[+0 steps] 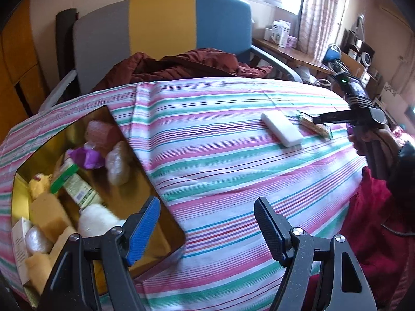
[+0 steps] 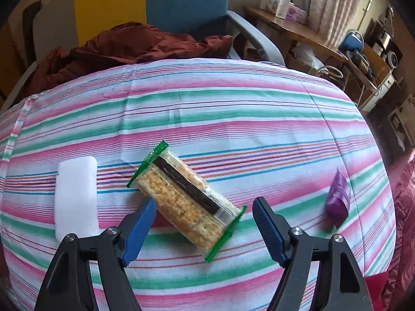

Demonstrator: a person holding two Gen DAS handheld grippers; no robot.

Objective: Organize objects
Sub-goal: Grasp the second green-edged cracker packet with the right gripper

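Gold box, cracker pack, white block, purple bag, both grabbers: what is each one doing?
gold box: open, holding snacks
cracker pack: sealed, lying flat on the cloth
white block: lying flat
purple bag: lying on the cloth
left gripper: open, empty
right gripper: open, over cracker pack

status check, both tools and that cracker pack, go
Left tool open, empty, beside gold box. Right tool open over cracker pack, not gripping. White block lies left of it, purple packet right; neither blocks it.

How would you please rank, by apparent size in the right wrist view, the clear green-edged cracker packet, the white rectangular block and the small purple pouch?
1. Cracker packet and white block: similar, unsure.
2. Purple pouch: clearly smallest.
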